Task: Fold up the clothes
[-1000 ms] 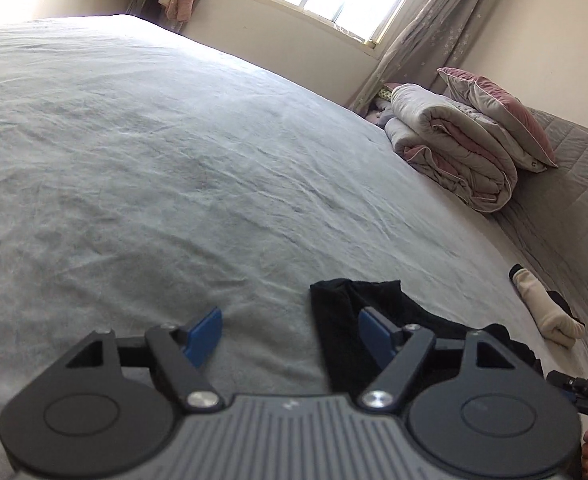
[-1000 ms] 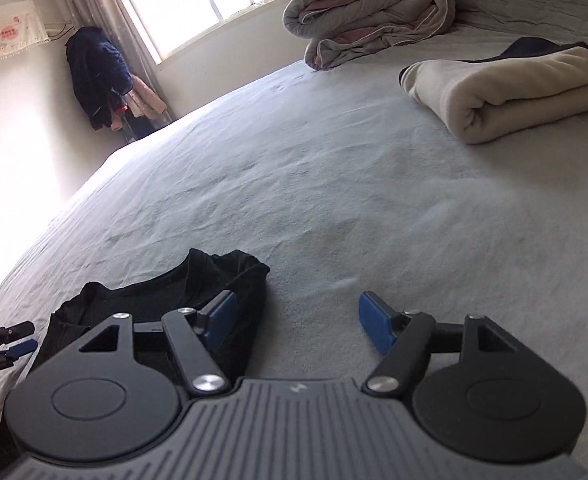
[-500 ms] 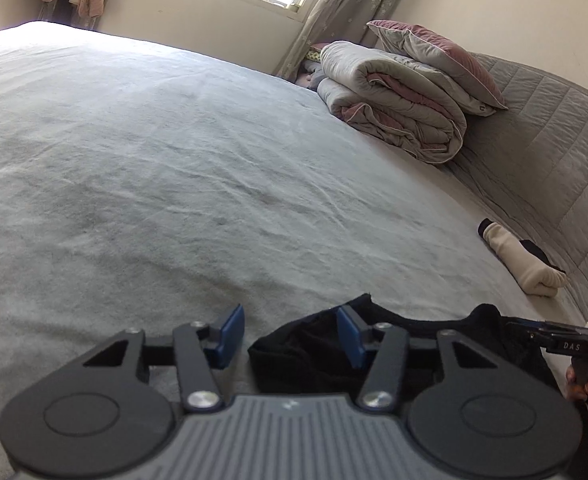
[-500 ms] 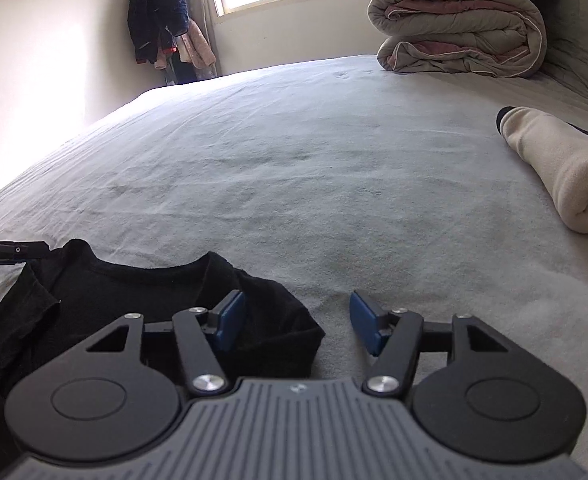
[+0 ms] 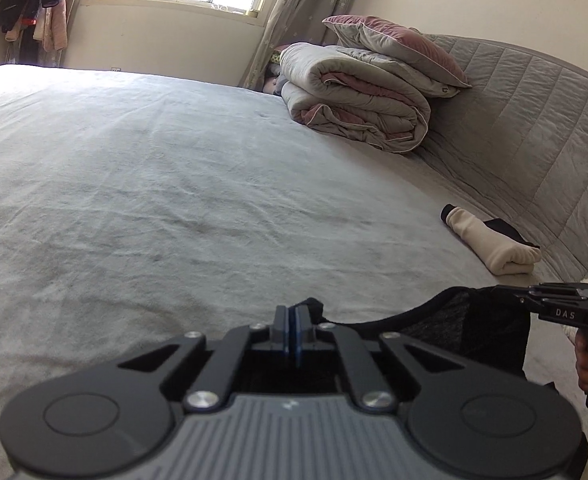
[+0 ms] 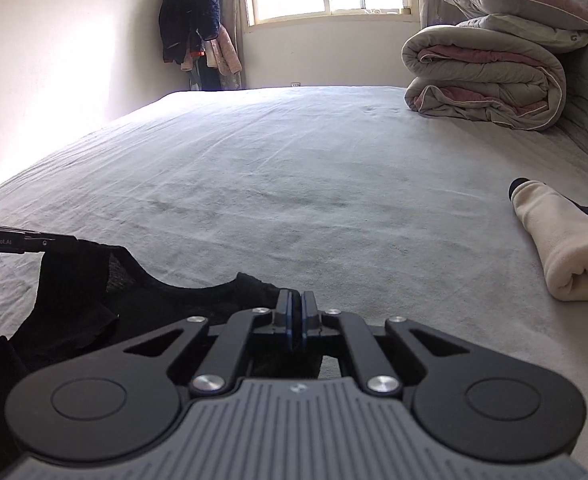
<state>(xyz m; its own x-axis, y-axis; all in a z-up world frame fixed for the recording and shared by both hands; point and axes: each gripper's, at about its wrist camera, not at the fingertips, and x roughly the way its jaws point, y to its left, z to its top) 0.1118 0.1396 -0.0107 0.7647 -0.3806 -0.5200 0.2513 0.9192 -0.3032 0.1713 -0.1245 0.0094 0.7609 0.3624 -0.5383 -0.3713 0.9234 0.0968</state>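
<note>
A black garment (image 5: 474, 320) hangs stretched between my two grippers just above the grey bed sheet (image 5: 174, 184). My left gripper (image 5: 289, 312) has its jaws closing to a tight pinch on one edge of the cloth. The right wrist view shows the same black garment (image 6: 134, 300) sagging at a neckline, with my right gripper (image 6: 296, 300) closing tight on its near edge. Each gripper shows in the other's view: the right gripper (image 5: 562, 300) with a hand on its handle, the left gripper (image 6: 22, 240) at the frame's left edge. The lower part of the garment is hidden behind the gripper bodies.
A folded cream garment (image 5: 494, 248) lies on the bed near the quilted headboard (image 5: 554, 140). A rolled duvet (image 5: 358, 108) with a pillow on top sits at the far corner. Clothes hang (image 6: 190, 28) by the window. Bare sheet stretches ahead.
Both grippers went from open around the black garment's edges to shut on them. Both rose and rolled level, lifting the garment's top edge off the sheet.
</note>
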